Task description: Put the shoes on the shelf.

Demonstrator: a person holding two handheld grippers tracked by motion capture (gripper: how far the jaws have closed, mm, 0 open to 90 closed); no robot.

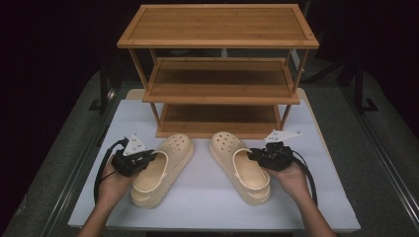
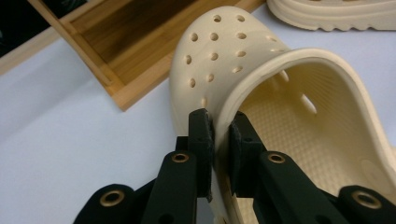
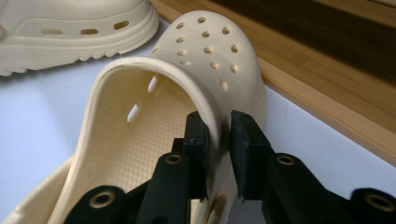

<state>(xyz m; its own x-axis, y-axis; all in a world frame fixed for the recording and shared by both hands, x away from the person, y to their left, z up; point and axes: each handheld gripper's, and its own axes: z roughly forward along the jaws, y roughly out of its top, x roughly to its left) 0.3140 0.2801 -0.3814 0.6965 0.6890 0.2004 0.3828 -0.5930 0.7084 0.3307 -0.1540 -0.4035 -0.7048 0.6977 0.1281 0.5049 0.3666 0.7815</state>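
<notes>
Matt cream foam clogs (image 1: 163, 168), smooth wooden rack (image 1: 217, 24)

No legible text, label, brand or number anywhere.

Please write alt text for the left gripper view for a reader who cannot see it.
The left gripper has its two black jaws straddling the side wall of a cream perforated clog on a white table, with a wooden rack beyond.
</notes>
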